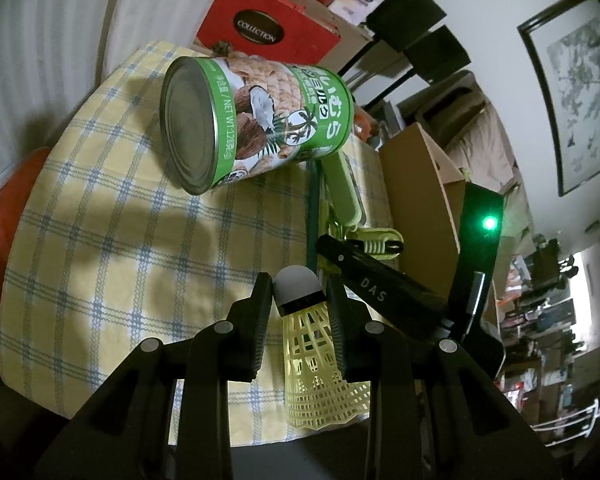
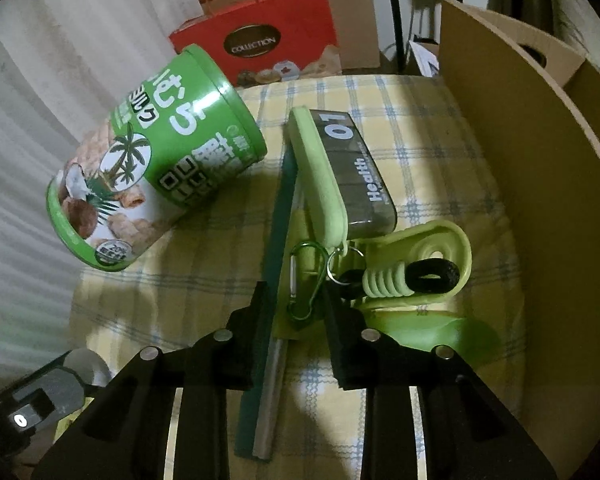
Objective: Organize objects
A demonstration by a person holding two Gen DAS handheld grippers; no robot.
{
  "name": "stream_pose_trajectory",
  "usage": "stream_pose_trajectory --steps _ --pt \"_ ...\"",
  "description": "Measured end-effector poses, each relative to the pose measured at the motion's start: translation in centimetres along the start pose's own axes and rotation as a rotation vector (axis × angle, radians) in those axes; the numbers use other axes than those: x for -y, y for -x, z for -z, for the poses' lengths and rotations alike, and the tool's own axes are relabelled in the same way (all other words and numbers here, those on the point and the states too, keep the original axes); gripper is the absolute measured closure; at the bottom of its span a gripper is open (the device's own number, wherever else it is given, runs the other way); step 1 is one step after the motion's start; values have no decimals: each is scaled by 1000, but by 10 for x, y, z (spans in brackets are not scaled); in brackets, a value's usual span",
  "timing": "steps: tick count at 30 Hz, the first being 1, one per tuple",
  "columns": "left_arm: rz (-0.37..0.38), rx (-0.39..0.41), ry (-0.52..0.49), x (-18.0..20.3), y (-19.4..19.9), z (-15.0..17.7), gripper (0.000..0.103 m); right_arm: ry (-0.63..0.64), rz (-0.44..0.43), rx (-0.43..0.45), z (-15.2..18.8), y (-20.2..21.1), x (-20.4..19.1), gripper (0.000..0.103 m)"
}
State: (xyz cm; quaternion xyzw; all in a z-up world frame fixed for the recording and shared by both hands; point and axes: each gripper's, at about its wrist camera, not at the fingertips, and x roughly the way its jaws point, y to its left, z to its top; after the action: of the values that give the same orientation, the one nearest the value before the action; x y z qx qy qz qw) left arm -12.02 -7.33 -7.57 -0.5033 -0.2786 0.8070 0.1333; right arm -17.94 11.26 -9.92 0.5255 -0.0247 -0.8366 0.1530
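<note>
My left gripper [image 1: 299, 292] is shut on a yellow shuttlecock [image 1: 312, 344] by its white cork, held above the checked cloth [image 1: 112, 248]. A green coconut-snack can [image 1: 256, 120] lies on its side on the cloth; it also shows in the right wrist view [image 2: 156, 160]. My right gripper [image 2: 294, 304] is open, low over a green carabiner [image 2: 306, 280]. A dark green flat strip [image 2: 278, 248] passes between its fingers. A green pill case [image 2: 340, 172] and a green clip with a black loop [image 2: 412, 268] lie just beyond.
A cardboard box wall [image 2: 520, 184] stands close on the right. A red gift box [image 2: 260, 44] sits behind the table. The right gripper's body [image 1: 384, 284] shows in the left wrist view. White curtains hang on the left.
</note>
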Motion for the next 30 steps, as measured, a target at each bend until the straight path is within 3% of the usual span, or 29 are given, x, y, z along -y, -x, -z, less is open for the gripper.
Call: stream_pose_trajectory --steps 4,19,30 --pt "3 -1 2 -1 0 1 78 -41 -48 10 0 1 11 90" --pt "3 6 -13 7 5 4 78 -47 -172 39 13 30 23 90" --pt "0 5 -78 37 6 7 78 19 -141 151 19 84 23 90"
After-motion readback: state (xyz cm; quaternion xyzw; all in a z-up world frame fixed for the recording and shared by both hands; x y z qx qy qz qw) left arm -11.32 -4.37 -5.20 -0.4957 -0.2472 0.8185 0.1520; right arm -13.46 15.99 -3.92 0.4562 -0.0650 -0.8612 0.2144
